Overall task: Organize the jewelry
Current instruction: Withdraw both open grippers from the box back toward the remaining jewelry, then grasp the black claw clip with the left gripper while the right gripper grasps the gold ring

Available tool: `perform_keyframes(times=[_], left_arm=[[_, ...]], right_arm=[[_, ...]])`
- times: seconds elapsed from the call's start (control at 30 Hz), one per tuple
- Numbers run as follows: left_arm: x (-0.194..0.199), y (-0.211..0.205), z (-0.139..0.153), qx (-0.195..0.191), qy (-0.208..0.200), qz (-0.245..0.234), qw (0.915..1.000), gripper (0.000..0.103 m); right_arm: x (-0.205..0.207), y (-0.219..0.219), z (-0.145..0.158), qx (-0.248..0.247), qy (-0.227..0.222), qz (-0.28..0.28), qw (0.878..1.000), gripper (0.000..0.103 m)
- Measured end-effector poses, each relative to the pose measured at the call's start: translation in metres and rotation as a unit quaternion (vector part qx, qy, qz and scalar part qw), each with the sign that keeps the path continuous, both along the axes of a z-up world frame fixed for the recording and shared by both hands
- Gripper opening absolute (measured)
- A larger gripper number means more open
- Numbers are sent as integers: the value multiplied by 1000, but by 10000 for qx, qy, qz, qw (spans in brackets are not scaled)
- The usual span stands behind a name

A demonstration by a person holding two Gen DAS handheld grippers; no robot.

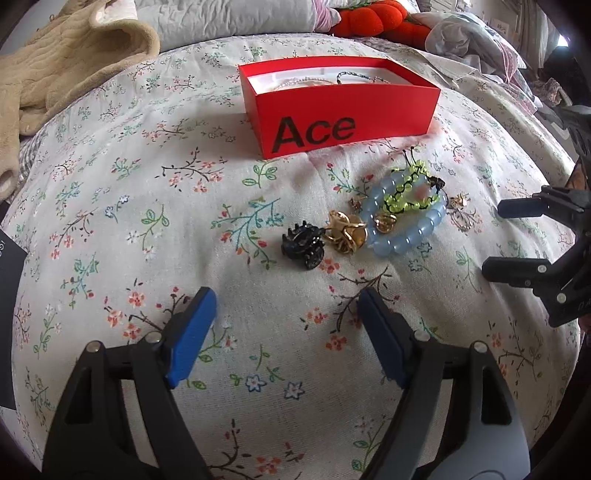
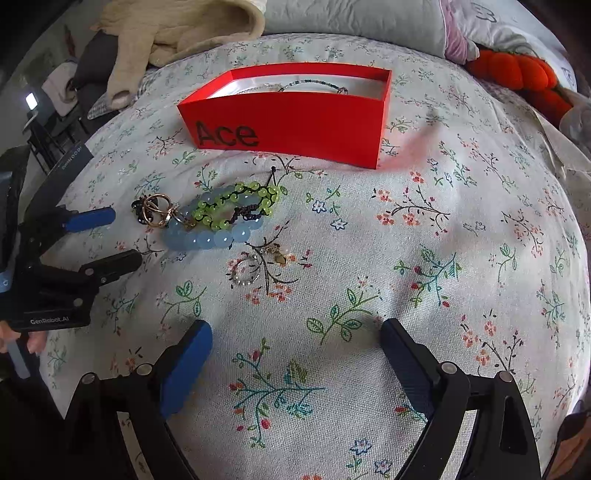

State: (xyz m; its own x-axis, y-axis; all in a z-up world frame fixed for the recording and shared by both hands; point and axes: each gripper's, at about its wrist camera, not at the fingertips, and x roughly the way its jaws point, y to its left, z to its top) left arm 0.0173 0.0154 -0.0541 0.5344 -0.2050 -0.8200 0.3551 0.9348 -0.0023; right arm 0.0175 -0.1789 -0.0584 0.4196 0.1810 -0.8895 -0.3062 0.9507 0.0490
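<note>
A red "Ace" box [image 1: 332, 122] [image 2: 295, 125] stands on the floral bedspread with chain necklaces [image 1: 354, 75] [image 2: 306, 85] inside. In front of it lies a pile: a blue bead bracelet [image 1: 413, 236] [image 2: 207, 238], a green bead bracelet [image 1: 406, 192] [image 2: 236, 203], a gold piece [image 1: 345, 236] [image 2: 157, 210], a black claw clip [image 1: 303, 245], a silver ring [image 2: 243, 275] and small earrings [image 1: 460, 201] [image 2: 279, 254]. My left gripper [image 1: 286, 302] [image 2: 118, 236] is open and empty, just short of the clip. My right gripper [image 2: 295, 334] [image 1: 491, 240] is open and empty, right of the pile.
A beige blanket [image 1: 74, 70] [image 2: 177, 33] lies at the back left. Grey pillows [image 1: 229, 18] and an orange plush [image 1: 373, 20] [image 2: 517, 70] sit behind the box. A dark card [image 1: 9, 258] lies at the left edge of the bed.
</note>
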Motion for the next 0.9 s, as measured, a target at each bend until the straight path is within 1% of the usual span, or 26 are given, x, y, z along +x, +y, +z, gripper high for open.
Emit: perform_keyframes(times=[0.13,0.17,0.23,0.37,0.5,0.53,0.9], left_arm=[[3,-10,1,-9,-43,-74,10000,56],[5,-12,1,5,-25,-99,9999,54],[8,-15,2,-23,26,-101,9999,47],[16,-15,2,-124,117,40,9998,39],[19,-15,2,-114,126,158,9997,29],[20,-15,2,-102,130,182,9997,28],[21,-11,10,-80,284,298,9991,27]], right_arm=[[2,1,0,-25,24,-14,10000,94],[4,4,-1,-29,26,-29,10000,95],[5,5,-2,-33,40,-41,10000,97],[7,6,-3,-57,66,-74,9999,100],[7,6,-3,-58,86,-84,9999,101],[8,6,-3,-59,85,-84,9999,101],[12,6,-1,-57,156,-159,9997,101]])
